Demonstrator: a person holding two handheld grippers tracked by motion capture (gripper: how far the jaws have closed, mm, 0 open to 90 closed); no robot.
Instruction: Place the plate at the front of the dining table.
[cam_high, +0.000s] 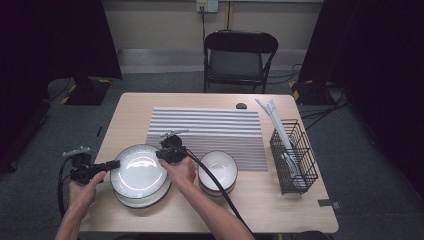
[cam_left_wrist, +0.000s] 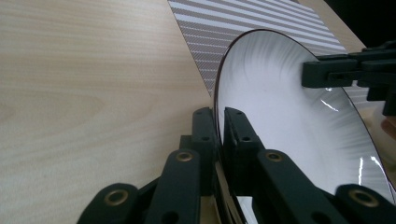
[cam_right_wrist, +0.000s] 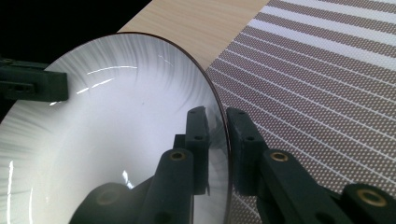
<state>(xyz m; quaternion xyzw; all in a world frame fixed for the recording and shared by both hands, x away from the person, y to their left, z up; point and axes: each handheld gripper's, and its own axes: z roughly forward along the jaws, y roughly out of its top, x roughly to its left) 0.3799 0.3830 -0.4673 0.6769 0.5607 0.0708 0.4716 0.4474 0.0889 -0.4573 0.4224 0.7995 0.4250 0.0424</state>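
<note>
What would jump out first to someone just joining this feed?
The white plate at the table's front left, pinched at opposite rims by the left gripper and the right gripper, above a second plate. Next, the striped mat mid-table, with a white bowl at its front edge.

Ahead of you on the wooden table (cam_high: 280, 210) lies a grey-and-white striped placemat (cam_high: 210, 127). Just off its near right corner you have a white bowl with a dark rim (cam_high: 218, 169), apparently stacked on another. At your right stands a black wire basket (cam_high: 294, 156) with white utensils (cam_high: 274, 116) leaning out over its far edge. A small dark round object (cam_high: 241, 106) sits near the table's far edge. Beyond the table you see a black folding chair (cam_high: 239, 59).
</note>
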